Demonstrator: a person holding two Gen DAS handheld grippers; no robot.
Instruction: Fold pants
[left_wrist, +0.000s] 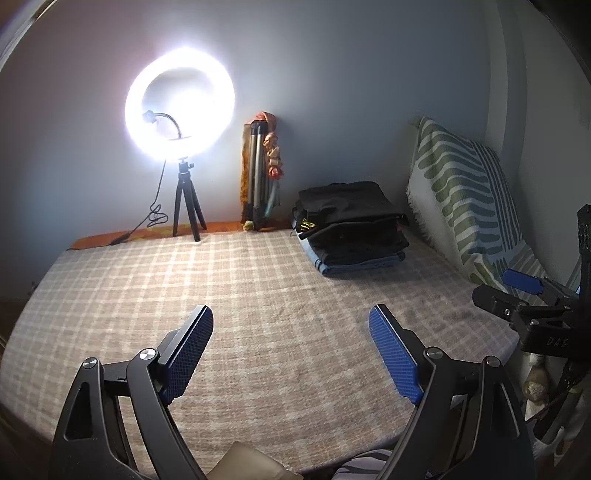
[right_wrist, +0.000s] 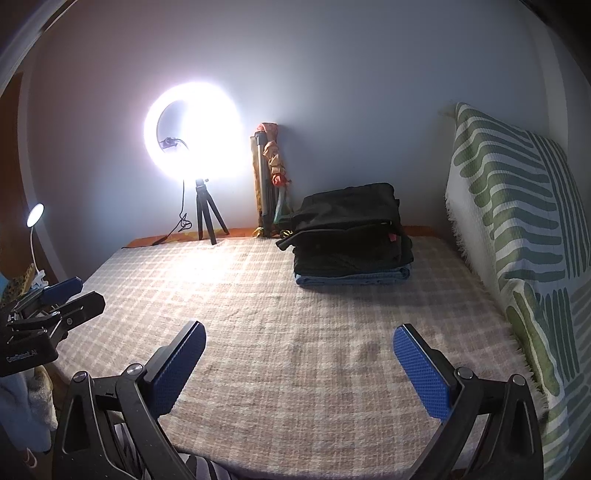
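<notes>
Left gripper (left_wrist: 291, 328) and right gripper (right_wrist: 300, 345) are held wide, nothing between the pads, above the checked blanket (right_wrist: 258, 295). Folded pants (right_wrist: 351, 229) are stacked at the far side, near the patterned cushion (right_wrist: 517, 229); count possibly three, dark layers indistinct.

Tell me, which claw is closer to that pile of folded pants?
Probably the right claw. Both claws are open and empty above the checked blanket, but the pile of pants sits toward the right side, near the striped cushion. The left claw is farther over.
</notes>
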